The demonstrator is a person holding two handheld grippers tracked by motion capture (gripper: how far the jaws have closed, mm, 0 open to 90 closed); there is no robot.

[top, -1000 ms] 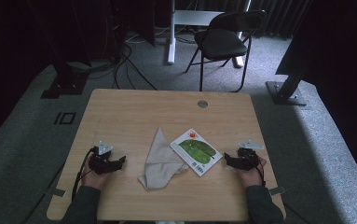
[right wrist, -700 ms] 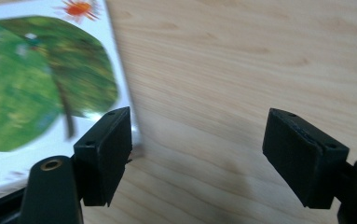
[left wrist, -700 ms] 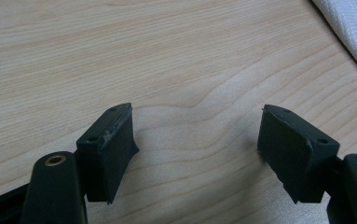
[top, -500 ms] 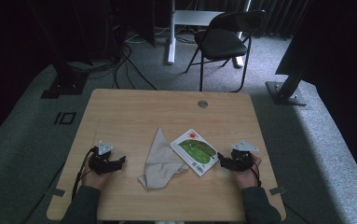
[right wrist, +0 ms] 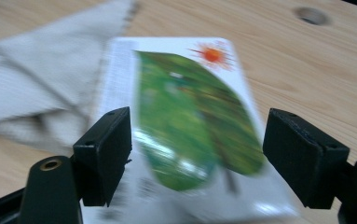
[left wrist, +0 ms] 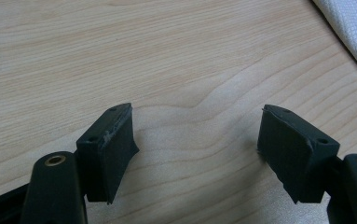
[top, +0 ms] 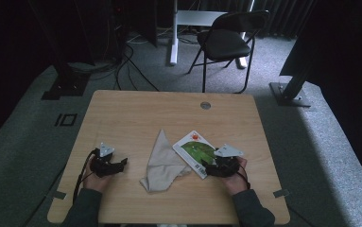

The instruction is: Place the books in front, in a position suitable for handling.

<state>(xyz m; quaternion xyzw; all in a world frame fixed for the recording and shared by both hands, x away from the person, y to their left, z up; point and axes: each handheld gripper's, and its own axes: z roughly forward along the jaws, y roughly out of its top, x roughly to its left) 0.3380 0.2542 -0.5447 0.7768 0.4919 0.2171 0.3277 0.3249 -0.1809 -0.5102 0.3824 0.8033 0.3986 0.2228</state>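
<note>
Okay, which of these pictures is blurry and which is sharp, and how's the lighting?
Right gripper view: motion-smeared, the packet and cloth streaked, the jaws crisp. Left gripper view: sharp, wood grain of the table clear. High view: dim, with a dark room around the lit tabletop and soft detail on the right gripper.

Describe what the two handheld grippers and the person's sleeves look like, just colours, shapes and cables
Both the left gripper and the right gripper are black, each topped by a grey three-cornered plate. Up close, each has two blocky black jaws with flat pads and small screw holes, on arms with a brass-coloured rivet. A black cable loops back from the left one. The sleeves are dark grey-green.
</note>
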